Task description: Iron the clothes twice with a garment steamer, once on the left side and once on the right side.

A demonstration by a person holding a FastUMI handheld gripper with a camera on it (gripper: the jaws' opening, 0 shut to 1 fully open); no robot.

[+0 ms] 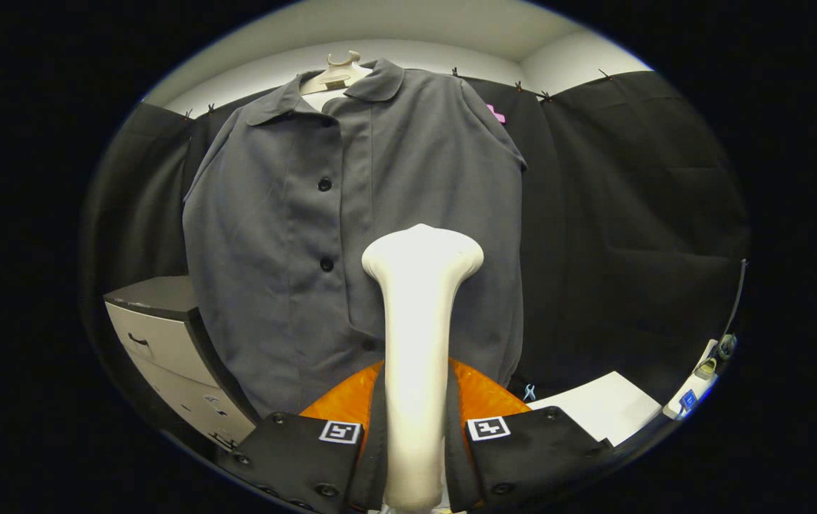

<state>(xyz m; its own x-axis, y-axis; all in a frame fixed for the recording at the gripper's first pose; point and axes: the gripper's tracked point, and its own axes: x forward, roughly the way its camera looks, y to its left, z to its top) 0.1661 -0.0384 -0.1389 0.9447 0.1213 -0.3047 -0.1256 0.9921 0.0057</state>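
Observation:
A grey button-front shirt (pixel 294 235) hangs on a pale hanger (pixel 337 73) in front of the booth's black cloth wall. My gripper (pixel 415 442) is shut on the handle of a white garment steamer (pixel 419 321), which stands upright between my fingers. The steamer's broad head (pixel 423 253) is level with the shirt's lower half, just right of the button placket and over the right panel. Whether the head touches the cloth I cannot tell.
A grey drawer cabinet (pixel 166 343) with a dark top stands left of the shirt's hem. A white surface (pixel 605 407) lies low on the right, with small objects (pixel 694 389) at its far end. An orange surface (pixel 483 396) shows behind my fingers.

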